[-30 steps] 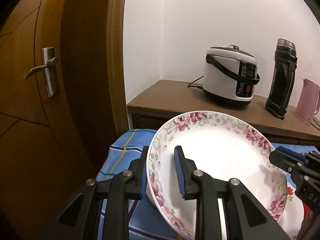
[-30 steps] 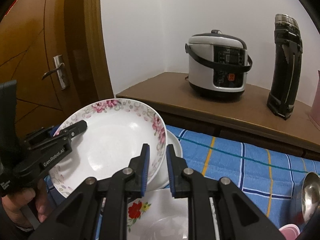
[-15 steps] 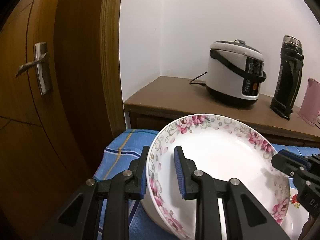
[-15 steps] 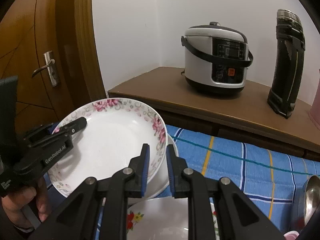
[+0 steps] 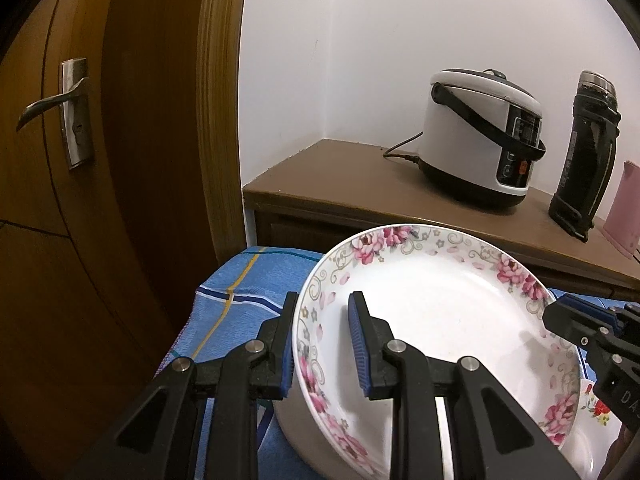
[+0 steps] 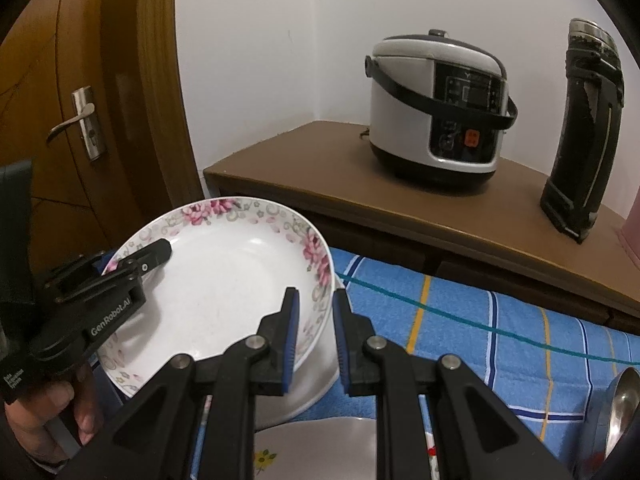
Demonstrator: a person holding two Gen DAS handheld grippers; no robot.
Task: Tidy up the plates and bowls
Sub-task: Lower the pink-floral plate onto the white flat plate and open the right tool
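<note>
A white plate with a pink flower rim (image 5: 436,320) hangs tilted over the blue checked cloth, held from both sides. My left gripper (image 5: 323,320) is shut on its left rim, one pad inside the plate and one outside. My right gripper (image 6: 316,306) is shut on the opposite rim (image 6: 320,276); it shows in the left wrist view as the right gripper (image 5: 568,318). The right wrist view shows the left gripper (image 6: 154,254) with a hand behind it. Right under the plate sits a plain white dish (image 6: 316,388); whether they touch I cannot tell.
Another plate with small red and yellow flowers (image 6: 320,452) lies nearest me. A metal ladle (image 6: 622,404) lies on the cloth (image 6: 460,320) at right. Behind, a brown cabinet (image 6: 320,168) carries a rice cooker (image 6: 436,108) and a black flask (image 6: 584,132). A wooden door (image 5: 80,200) stands at left.
Both grippers have carried the flowered plate together a little toward the door-side end of the table and slightly lower. Their grips on the rim are the same.
</note>
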